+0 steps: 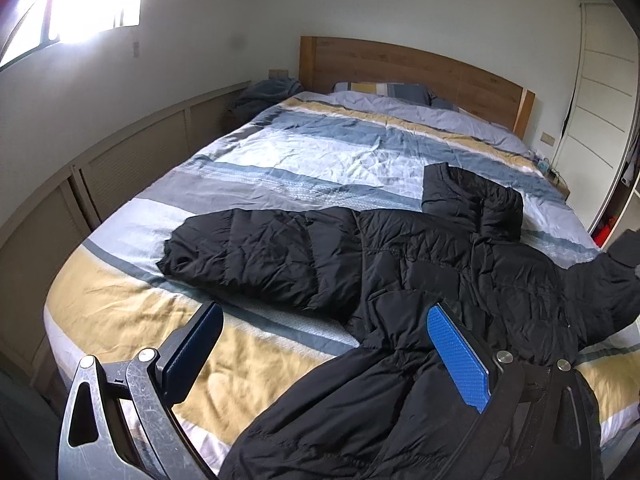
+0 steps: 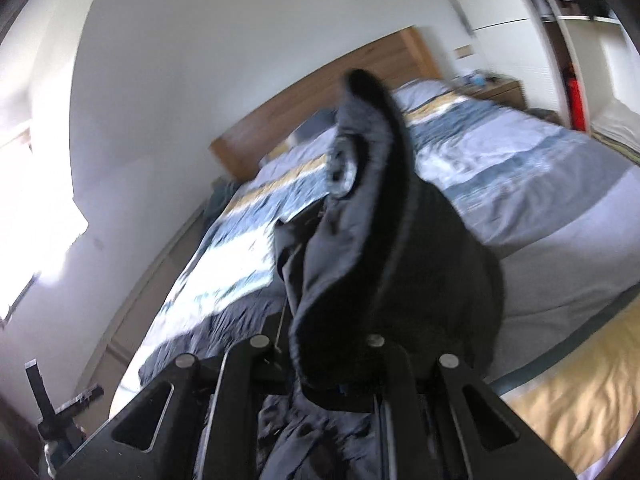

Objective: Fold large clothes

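A large black puffer jacket lies spread on the striped bed, one sleeve stretched left, the hood toward the headboard. My left gripper is open above the jacket's near part, blue pads facing each other, nothing held. My right gripper is shut on a fold of the black jacket, which bunches up in front of its camera and hides the fingertips. The right wrist view is blurred.
A wooden headboard and pillows are at the far end. A low panelled wall unit runs along the left. A white wardrobe stands on the right, a nightstand beside it.
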Demonstrator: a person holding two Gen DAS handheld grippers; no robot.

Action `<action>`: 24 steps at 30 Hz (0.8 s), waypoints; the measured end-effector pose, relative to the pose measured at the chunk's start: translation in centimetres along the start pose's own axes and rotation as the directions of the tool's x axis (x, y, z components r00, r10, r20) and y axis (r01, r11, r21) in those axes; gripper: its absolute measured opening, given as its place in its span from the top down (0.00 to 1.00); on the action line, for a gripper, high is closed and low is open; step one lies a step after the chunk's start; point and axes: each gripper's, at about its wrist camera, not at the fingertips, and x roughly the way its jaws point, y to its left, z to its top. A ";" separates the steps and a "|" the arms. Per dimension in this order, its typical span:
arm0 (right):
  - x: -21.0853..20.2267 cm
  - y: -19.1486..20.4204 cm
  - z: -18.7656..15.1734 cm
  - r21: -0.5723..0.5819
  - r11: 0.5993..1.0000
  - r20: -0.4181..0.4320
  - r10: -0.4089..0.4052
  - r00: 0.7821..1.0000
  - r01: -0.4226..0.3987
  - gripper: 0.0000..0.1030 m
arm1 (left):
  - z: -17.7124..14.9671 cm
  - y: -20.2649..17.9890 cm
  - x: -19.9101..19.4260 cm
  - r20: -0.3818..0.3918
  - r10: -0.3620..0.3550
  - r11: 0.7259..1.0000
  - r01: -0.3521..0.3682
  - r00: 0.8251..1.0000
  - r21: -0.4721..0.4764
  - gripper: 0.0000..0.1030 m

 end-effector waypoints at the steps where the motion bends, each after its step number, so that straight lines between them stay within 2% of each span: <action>1: 0.6 1.2 -0.7 -0.024 1.000 -0.026 0.007 1.000 -0.007 0.86 | -0.1 0.3 -0.3 0.002 0.002 1.000 -0.002 1.000 -0.002 0.02; 8: 5.1 5.5 -5.4 -0.126 0.992 -0.183 -0.001 0.983 -0.023 0.86 | -1.5 2.3 -3.1 0.027 0.017 1.000 -0.017 0.999 -0.019 0.02; 16: 9.8 8.8 -12.7 -0.265 0.964 -0.364 -0.091 0.927 -0.010 0.86 | -2.8 3.4 -5.8 0.030 0.074 0.997 -0.073 0.997 -0.022 0.02; 22: 12.0 9.0 -15.7 -0.324 0.946 -0.415 -0.153 0.897 0.011 0.83 | -3.3 2.1 -7.6 0.029 0.101 0.995 -0.101 0.994 0.001 0.02; 23: 12.2 8.9 -16.0 -0.327 0.945 -0.418 -0.158 0.895 0.014 0.81 | -3.3 1.8 -7.7 0.025 0.102 0.995 -0.103 0.994 0.002 0.02; 24: 12.4 8.8 -16.0 -0.328 0.944 -0.420 -0.158 0.894 0.012 0.75 | -3.4 1.5 -7.9 0.019 0.100 0.995 -0.100 0.995 -0.001 0.02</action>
